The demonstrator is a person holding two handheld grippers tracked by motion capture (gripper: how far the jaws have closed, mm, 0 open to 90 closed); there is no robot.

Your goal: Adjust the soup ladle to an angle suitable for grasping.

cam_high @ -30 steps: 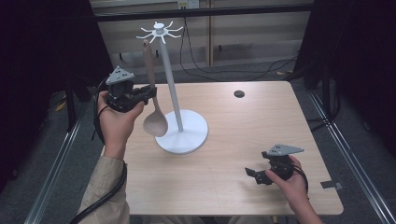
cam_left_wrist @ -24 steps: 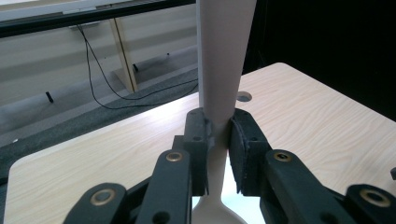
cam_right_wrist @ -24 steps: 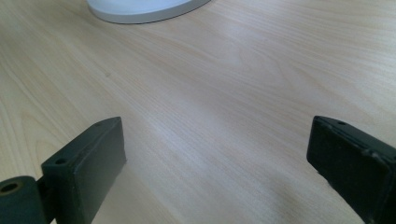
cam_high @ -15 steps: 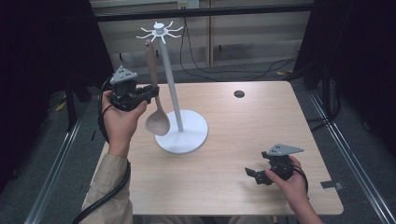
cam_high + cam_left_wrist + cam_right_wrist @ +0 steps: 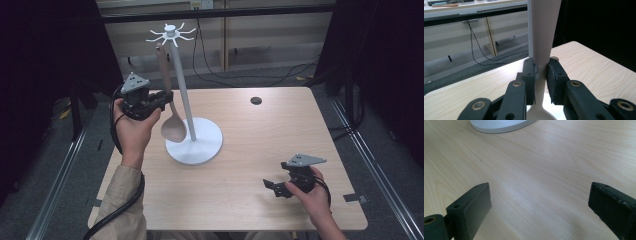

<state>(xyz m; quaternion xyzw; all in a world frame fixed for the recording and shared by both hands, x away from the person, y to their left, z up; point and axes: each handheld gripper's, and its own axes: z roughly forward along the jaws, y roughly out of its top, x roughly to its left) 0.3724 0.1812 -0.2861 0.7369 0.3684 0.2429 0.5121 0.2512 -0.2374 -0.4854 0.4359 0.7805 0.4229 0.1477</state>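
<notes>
A beige spoon (image 5: 169, 102) hangs upright beside the white utensil stand (image 5: 186, 115), bowl down, its handle top near one of the hooks (image 5: 161, 39) at the stand's crown. My left gripper (image 5: 166, 97) is shut on the spoon's handle (image 5: 543, 37), about halfway up; the bowl (image 5: 541, 113) shows below the pads. The stand's round base (image 5: 205, 145) rests on the wooden table (image 5: 260, 140). My right gripper (image 5: 272, 187) rests low near the table's front right, open, with bare tabletop between its jaws (image 5: 541, 202).
A small dark round disc (image 5: 256, 100) lies at the table's back right. Cables (image 5: 210, 65) trail on the floor behind the table. The stand's base edge (image 5: 499, 126) lies ahead of the right gripper. Metal rails (image 5: 60, 170) run along both sides.
My left gripper has lifted the spoon slightly and shifted it toward the stand's post. The right gripper has stayed still.
</notes>
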